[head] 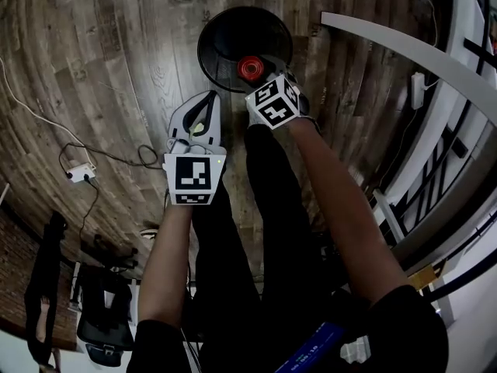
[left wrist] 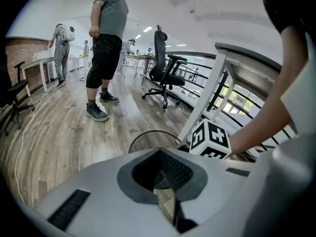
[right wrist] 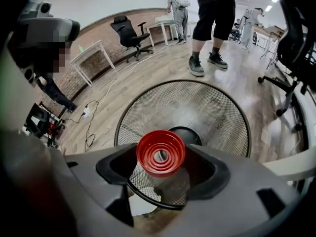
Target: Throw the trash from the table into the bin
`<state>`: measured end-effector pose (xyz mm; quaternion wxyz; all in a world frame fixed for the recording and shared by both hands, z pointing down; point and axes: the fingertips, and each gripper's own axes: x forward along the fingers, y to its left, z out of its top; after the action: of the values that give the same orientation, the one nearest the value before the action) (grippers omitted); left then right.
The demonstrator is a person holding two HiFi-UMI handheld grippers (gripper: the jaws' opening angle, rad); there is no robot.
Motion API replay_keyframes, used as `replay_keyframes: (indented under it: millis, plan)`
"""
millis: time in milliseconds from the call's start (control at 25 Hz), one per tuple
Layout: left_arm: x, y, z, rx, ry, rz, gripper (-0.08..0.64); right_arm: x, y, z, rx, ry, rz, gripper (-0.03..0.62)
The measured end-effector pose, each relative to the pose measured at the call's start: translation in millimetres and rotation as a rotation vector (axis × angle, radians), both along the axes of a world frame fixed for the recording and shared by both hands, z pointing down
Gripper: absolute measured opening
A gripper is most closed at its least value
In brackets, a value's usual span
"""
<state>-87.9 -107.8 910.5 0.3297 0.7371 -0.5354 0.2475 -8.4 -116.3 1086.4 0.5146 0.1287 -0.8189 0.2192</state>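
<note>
Gripping the red round trash between its jaws, the right gripper hangs over the bin.

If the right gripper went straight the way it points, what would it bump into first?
Probably the black mesh bin. The right gripper, shut on a red-topped piece of trash, points down into its open mouth, so the bin's inside would come first. How deep that is, I cannot tell.

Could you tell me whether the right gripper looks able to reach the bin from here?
Probably yes: the right gripper, holding a red cup, hangs right over the open mesh bin with nothing between; the left gripper, pinching a pale scrap, sits clear beside it.
</note>
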Motion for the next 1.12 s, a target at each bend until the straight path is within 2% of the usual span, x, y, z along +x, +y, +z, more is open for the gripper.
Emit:
replay_keyframes:
  millis: [480,600,760,880,1120]
  plan:
    - [1.3,11.2,-13.0,0.008,-0.003,0.021,0.009,1.5,5.7,-14.8,0.003,-0.014,0.019,0.3]
    - [-0.4,13.3,-28.6,0.012,-0.005,0.022,0.009,2.2,5.5,-37.4,0.023,-0.032,0.037,0.153]
    - [-0.4,13.6,-53.8,0.029,-0.018,0.043,0.009,3.2,2.3,-68.6,0.058,-0.044,0.056,0.036]
    - [-4.6,11.3,-76.8,0.049,-0.028,0.052,0.009,0.0,-0.8,-93.2,0.07,-0.055,0.069,0.009]
    - [-9.8,7.1,-126.2,0.091,-0.036,0.045,0.009,-0.8,-1.2,-149.7,0.095,-0.081,0.084,0.009]
